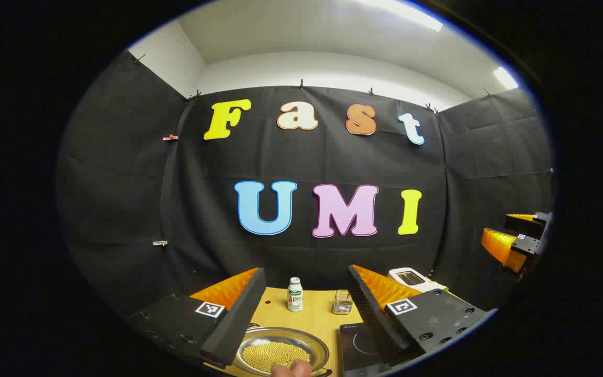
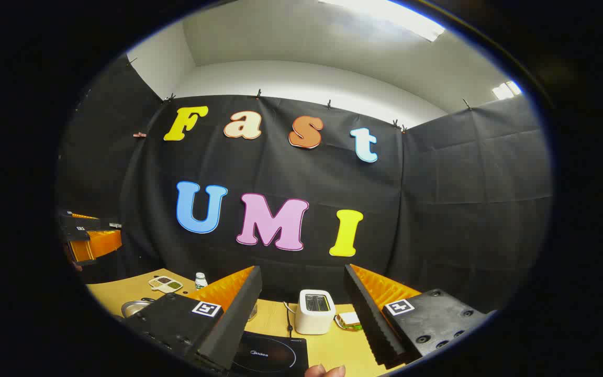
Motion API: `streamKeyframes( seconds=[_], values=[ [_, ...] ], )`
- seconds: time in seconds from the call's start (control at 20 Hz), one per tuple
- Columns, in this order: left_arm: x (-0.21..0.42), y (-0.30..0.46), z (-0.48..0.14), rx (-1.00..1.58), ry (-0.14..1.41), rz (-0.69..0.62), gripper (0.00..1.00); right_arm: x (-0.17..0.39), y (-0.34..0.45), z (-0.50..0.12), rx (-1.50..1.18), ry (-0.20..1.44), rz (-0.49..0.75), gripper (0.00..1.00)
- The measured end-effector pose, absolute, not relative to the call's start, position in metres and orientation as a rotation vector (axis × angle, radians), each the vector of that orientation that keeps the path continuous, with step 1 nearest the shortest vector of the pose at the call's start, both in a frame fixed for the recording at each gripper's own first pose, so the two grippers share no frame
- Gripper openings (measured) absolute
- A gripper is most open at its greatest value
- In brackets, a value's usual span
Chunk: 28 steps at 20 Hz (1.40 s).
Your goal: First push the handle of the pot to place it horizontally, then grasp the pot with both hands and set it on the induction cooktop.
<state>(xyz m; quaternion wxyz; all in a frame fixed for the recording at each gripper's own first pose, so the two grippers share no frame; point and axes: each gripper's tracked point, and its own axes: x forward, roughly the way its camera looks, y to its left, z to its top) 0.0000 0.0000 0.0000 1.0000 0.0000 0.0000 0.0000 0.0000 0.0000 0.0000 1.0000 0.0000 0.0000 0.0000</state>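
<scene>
In the left gripper view, the left gripper (image 1: 301,314) hung above a wooden table (image 1: 317,320) with its two fingers spread wide and nothing between them. Under the left finger (image 1: 233,324) sat the pot (image 1: 282,356), a shallow metal pan holding small yellow grains, at the near edge of the table. What looked like a fingertip (image 1: 291,369) showed at the bottom edge just in front of the pot, though the view there was too cramped to be sure. Behind the pot stood a small white bottle (image 1: 295,295), and just right of it a clear glass container (image 1: 343,302). The dark induction cooktop (image 1: 358,345) lay beside the pot on its right, partly behind the right finger (image 1: 380,314). A white toaster (image 1: 411,279) stood farther back on the right, and the right gripper (image 1: 516,238) appeared at the far right edge, held off the table.

In the right gripper view, the left gripper (image 2: 89,235) showed at the far left. A small tray (image 2: 165,284) lay on the table, with the bottle (image 2: 200,280) to its right and the pot's rim (image 2: 134,308) nearer. The right gripper (image 2: 301,314) was likewise released, wide and empty, over the induction cooktop (image 2: 270,358), with the toaster (image 2: 316,312) beyond.
</scene>
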Motion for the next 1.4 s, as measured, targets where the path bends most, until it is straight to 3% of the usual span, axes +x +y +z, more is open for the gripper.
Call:
streamKeyframes(
  seconds=[1.05,1.1,1.25,1.35,1.4],
  values=[
    [0.001,-0.001,0.000,0.007,-0.020,-0.028,0.96,0.001,0.005,0.003,-0.005,-0.007,0.004,0.98],
    [0.002,-0.001,0.001,0.006,-0.025,-0.034,0.91,0.001,0.006,0.003,-0.008,-0.006,0.005,0.98],
    [-0.003,0.001,0.005,0.045,-0.029,-0.052,0.35,0.000,0.007,0.004,-0.019,-0.011,0.007,0.98],
    [-0.006,0.000,0.001,0.058,-0.015,-0.068,0.14,-0.001,0.008,0.003,-0.018,-0.008,0.010,0.98],
    [-0.008,0.003,-0.003,0.057,0.008,-0.064,0.10,-0.002,0.008,0.003,-0.020,-0.006,0.010,0.98]
  ],
)
